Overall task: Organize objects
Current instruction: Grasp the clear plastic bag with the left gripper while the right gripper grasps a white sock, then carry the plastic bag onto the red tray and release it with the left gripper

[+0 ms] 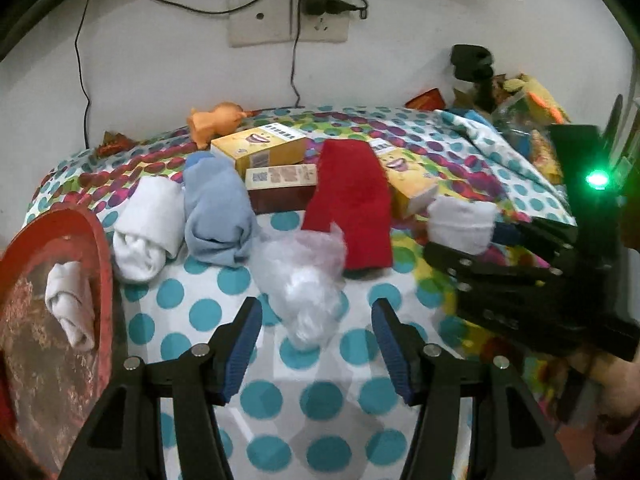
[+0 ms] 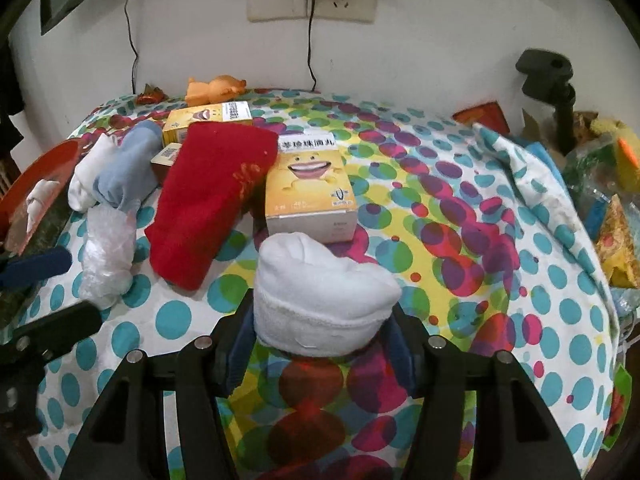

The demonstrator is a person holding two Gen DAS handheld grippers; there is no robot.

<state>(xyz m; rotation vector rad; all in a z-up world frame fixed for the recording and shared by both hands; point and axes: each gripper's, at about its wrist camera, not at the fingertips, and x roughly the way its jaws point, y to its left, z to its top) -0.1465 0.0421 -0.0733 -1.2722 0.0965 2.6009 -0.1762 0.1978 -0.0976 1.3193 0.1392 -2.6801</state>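
Polka-dotted cloth (image 2: 460,240) drapes the surface below a white wall. On it lie a flat red knit sock (image 2: 208,204) and a glossy yellow carton (image 2: 310,192). Nearer, the right gripper (image 2: 320,344) clamps a rolled white sock (image 2: 320,300); the left gripper (image 1: 316,336) gapes over crinkled clear plastic (image 1: 304,280).

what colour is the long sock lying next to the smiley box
Red; the long sock shows best in the right wrist view.

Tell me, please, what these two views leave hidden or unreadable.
- Left wrist view: right hand-held gripper blurred; its fingertips hidden behind the white sock.
- Right wrist view: yellow box small print too small; its near base hidden by the sock.
- Both views: red tray cut by the left edge.
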